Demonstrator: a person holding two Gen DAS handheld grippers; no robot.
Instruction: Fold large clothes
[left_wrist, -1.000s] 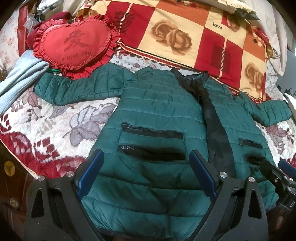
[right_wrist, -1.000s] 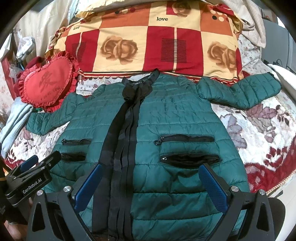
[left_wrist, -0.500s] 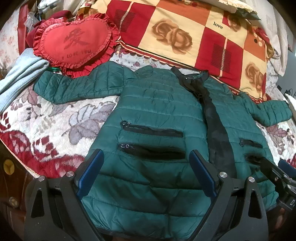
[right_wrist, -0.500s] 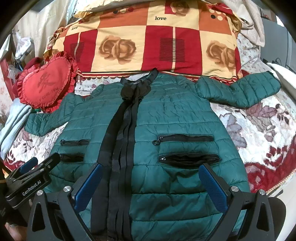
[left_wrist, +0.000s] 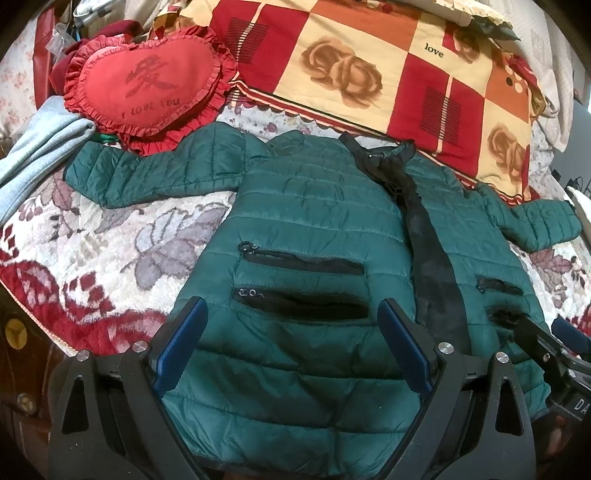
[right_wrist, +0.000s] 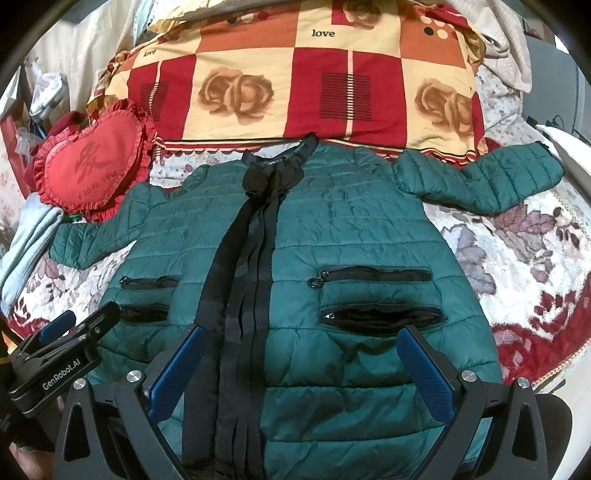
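Both claws — left (left_wrist: 291, 345), right (right_wrist: 301, 363) — hover wide-open over jacket (right_wrist: 354, 229) hem.

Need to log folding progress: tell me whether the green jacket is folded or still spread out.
Spread out. The green jacket lies flat, front up, on the bedspread, both sleeves stretched sideways, no part doubled over.

A bed (right_wrist: 535, 258) is covered by a floral blanket in white, grey and dark red. A green quilted jacket (right_wrist: 354, 236) is spread flat across its middle, front up, sleeves stretched toward both side edges. A red, cream and orange checked quilt (right_wrist: 303, 81) is laid along the far edge. A red heart-shaped cushion (left_wrist: 147, 85) is placed at the far left corner, beside folded pale grey cloth (left_wrist: 33, 147).
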